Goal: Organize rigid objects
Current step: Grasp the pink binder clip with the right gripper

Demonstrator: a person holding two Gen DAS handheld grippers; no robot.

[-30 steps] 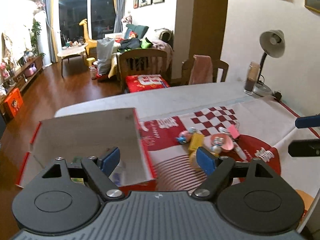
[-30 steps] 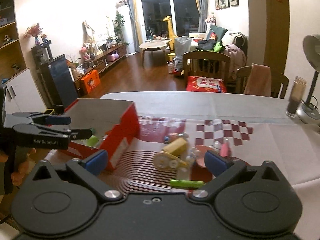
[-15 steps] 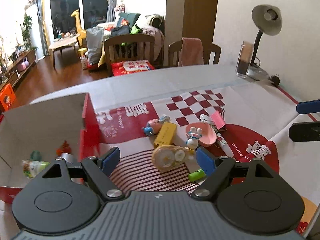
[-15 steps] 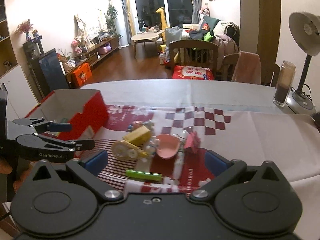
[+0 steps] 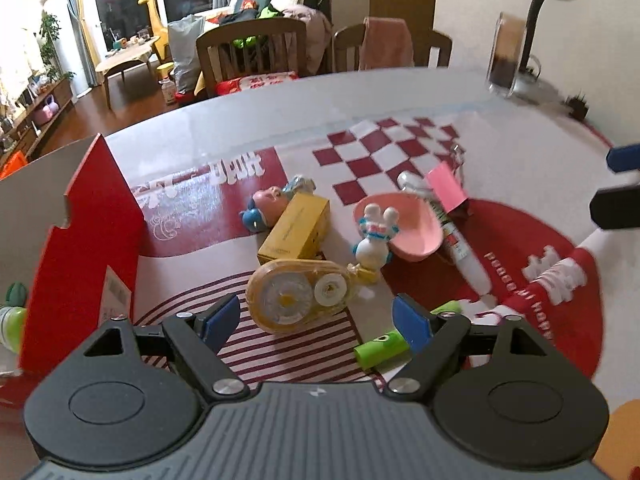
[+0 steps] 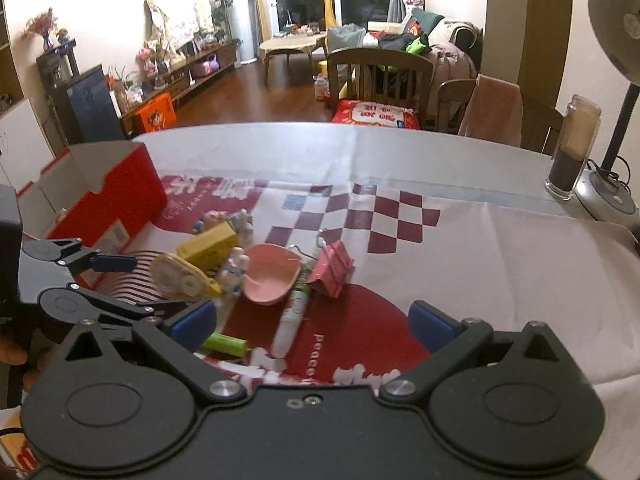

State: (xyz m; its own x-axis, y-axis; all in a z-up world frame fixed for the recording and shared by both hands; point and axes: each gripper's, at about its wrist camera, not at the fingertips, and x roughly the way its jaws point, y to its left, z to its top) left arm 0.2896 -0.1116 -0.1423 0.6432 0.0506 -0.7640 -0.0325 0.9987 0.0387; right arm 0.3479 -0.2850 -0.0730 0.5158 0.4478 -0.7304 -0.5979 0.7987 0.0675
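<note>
The left gripper [image 5: 316, 320] hangs over the red-and-white cloth [image 5: 400, 152] with its jaws wide apart and nothing between the pads. Just ahead of the gap lies a yellow tape dispenser [image 5: 294, 294]. A green tube [image 5: 380, 350] lies flat against the inner side of the right pad, partly hidden by it; whether they touch I cannot tell. Farther ahead of the jaws sit a yellow box [image 5: 296, 228], a small figure [image 5: 264, 206] behind it, a white-and-blue toy [image 5: 374, 240], a pink bowl [image 5: 416, 226] tipped on its side, a white pen [image 5: 460, 244] and a pink clip [image 5: 444, 186]. Left of the left pad stands a red box [image 5: 86, 240], open at the top, with a green item inside at the frame edge.

The right gripper [image 6: 312, 322] also has its jaws spread wide and empty. The pen [image 6: 290, 320] lies in the gap, pointing away, clear of both pads. The tube [image 6: 226, 345] pokes out from behind the left pad. Bowl [image 6: 270, 274], clip [image 6: 334, 272], dispenser [image 6: 180, 278] and yellow box [image 6: 208, 245] cluster ahead, the red box [image 6: 108, 200] far left of the jaws. The left gripper [image 6: 132, 280] shows at the left, beside the dispenser.
</note>
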